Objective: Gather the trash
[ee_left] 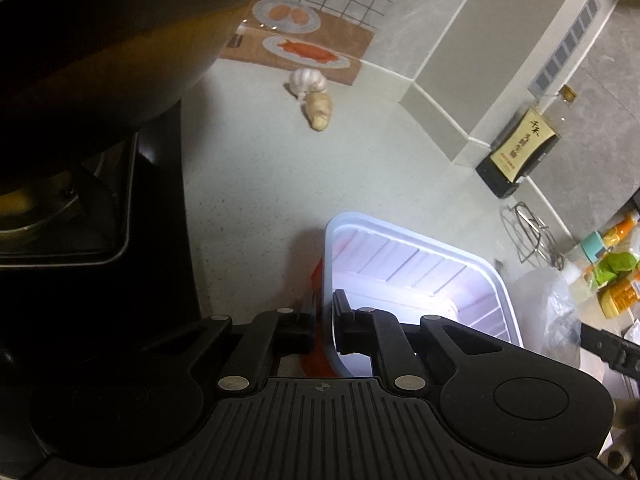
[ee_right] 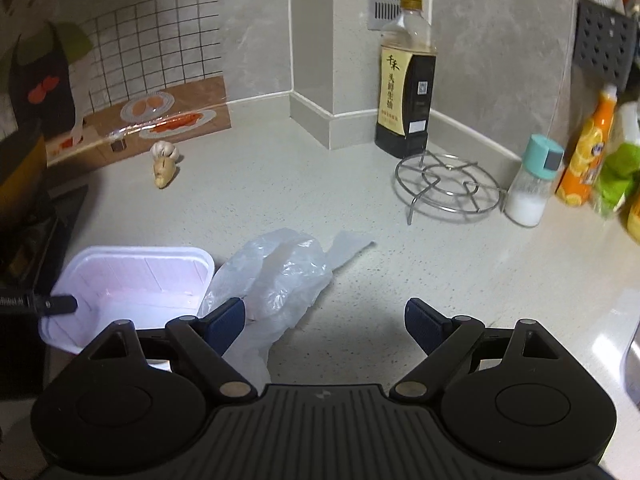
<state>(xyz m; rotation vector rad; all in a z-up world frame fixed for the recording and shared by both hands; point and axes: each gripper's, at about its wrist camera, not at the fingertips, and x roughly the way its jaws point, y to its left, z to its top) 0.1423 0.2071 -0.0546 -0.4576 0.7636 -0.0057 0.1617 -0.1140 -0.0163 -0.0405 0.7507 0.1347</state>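
Note:
A white plastic tray (ee_left: pixel 416 264) lies empty on the counter. My left gripper (ee_left: pixel 325 320) is shut on its near-left rim, one finger outside the wall and one inside. Something red (ee_left: pixel 316 360) shows against the tray's outer wall at the fingers; I cannot tell what it is. In the right wrist view the same tray (ee_right: pixel 140 276) sits at the lower left with the left gripper's fingertip (ee_right: pixel 60 304) at its edge. A crumpled clear plastic bag (ee_right: pixel 280 276) lies right of the tray. My right gripper (ee_right: pixel 324 320) hovers open above the bag's near end, its left finger over the plastic.
A dark wok (ee_left: pixel 104 48) on the stove fills the left. Garlic (ee_right: pixel 165 149) and ginger (ee_right: pixel 163 172) lie at the back. A soy sauce bottle (ee_right: pixel 406 92), a wire trivet (ee_right: pixel 448 188), a salt shaker (ee_right: pixel 532 184) and orange packets (ee_right: pixel 588 152) stand at the right.

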